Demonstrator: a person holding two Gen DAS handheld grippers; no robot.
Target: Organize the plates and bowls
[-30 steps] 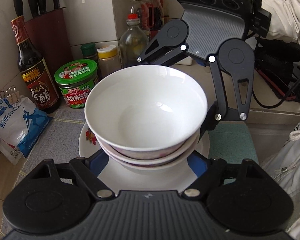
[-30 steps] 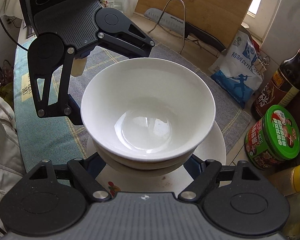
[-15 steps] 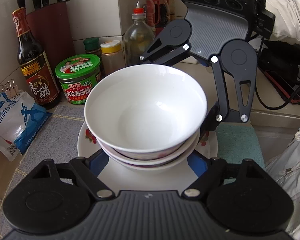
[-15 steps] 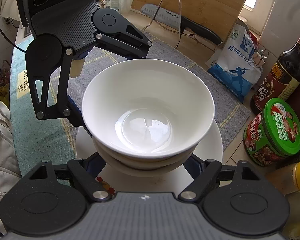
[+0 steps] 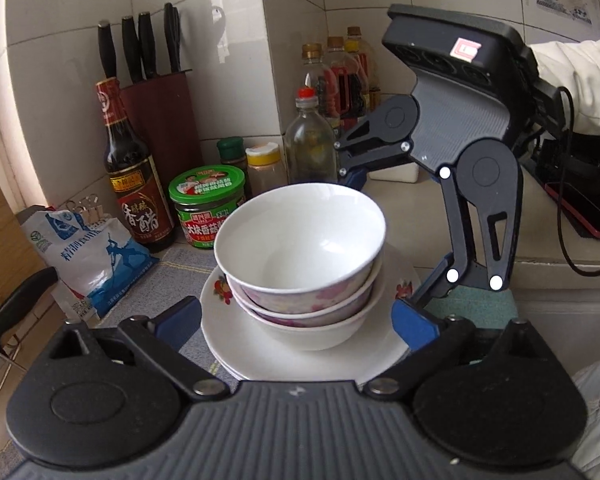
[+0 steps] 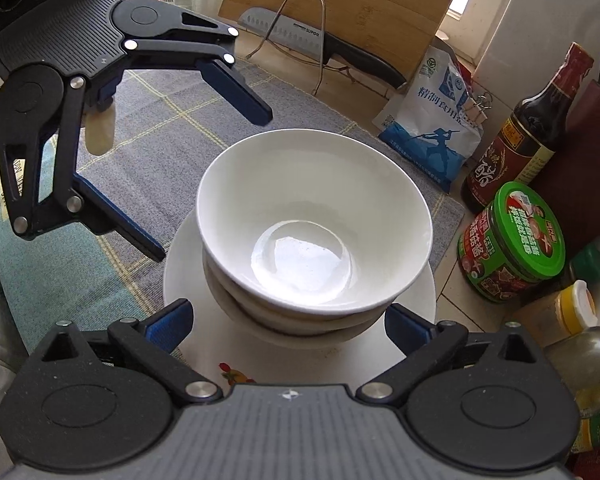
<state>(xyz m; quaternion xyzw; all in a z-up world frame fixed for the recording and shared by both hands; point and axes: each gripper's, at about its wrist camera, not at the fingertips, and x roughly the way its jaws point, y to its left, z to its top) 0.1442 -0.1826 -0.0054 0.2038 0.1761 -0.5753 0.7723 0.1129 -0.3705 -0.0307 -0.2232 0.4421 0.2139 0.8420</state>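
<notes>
Bowls (image 5: 300, 256) sit stacked between both grippers' opening fingers (image 5: 414, 322), untouched.

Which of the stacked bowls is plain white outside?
The bottom bowl, resting on the plates; the two bowls nested above it show pink floral patterns outside.

Lower bowls (image 5: 308, 312) mostly hidden under the top bowl (image 6: 314, 220); tiny label print on the jar (image 5: 206, 208)

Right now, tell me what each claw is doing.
Left claw: opening, off the stack of bowls, holding nothing.
Right claw: opening, also holding nothing.
</notes>
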